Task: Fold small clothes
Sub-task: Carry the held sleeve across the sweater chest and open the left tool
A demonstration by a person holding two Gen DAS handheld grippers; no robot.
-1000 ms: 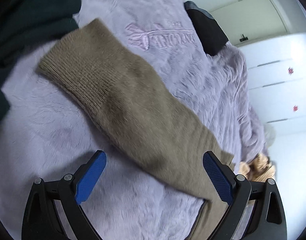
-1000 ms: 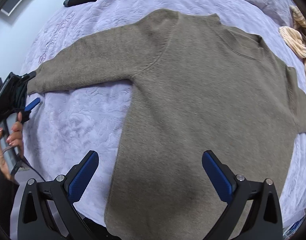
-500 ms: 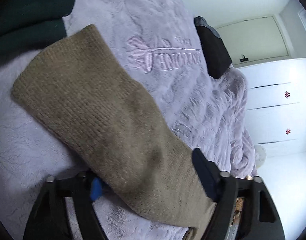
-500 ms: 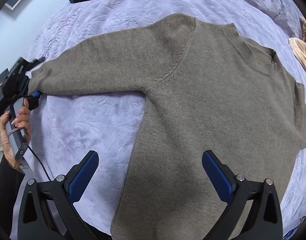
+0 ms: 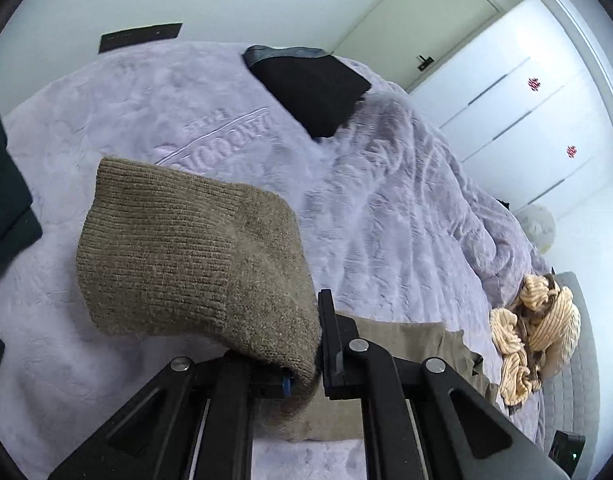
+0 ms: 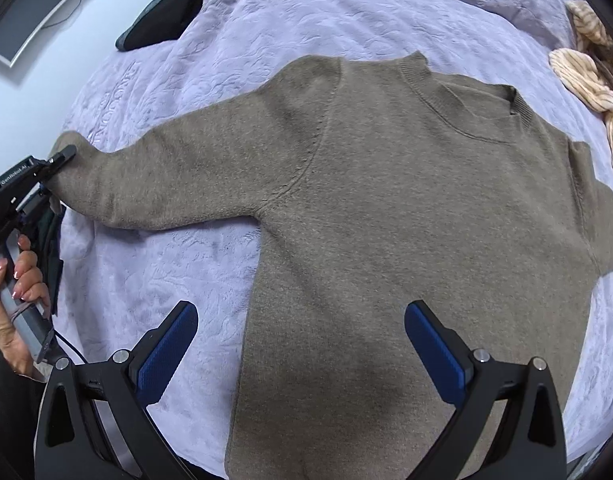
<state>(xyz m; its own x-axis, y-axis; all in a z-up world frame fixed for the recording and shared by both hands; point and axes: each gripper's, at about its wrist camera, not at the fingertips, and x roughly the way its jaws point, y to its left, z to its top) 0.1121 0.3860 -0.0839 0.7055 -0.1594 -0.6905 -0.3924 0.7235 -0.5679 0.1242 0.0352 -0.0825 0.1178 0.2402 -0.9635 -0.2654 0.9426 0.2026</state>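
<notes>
An olive-brown knit sweater (image 6: pixel 386 200) lies flat on a lilac bedspread (image 6: pixel 166 272), front up, neck toward the far side. Its left sleeve stretches out to the side. My left gripper (image 5: pixel 306 372) is shut on that sleeve just behind the ribbed cuff (image 5: pixel 166 248), which hangs lifted above the bed. The right wrist view shows the same gripper (image 6: pixel 60 158) clamped on the sleeve end, with a hand (image 6: pixel 14 304) on its handle. My right gripper (image 6: pixel 302 352) hovers open above the sweater's lower body, nothing between its blue pads (image 6: pixel 166 352).
A black folded garment (image 5: pixel 310 88) lies at the far side of the bed. A cream striped crumpled garment (image 5: pixel 534 328) sits by the right edge. Dark green cloth (image 5: pixel 6 200) lies at the left. White wardrobe doors (image 5: pixel 526 120) stand beyond the bed.
The left gripper closed on the sleeve near the cuff and lifted it off the bedspread, rolling as it rose. The right gripper shifted slightly over the sweater and stayed open.
</notes>
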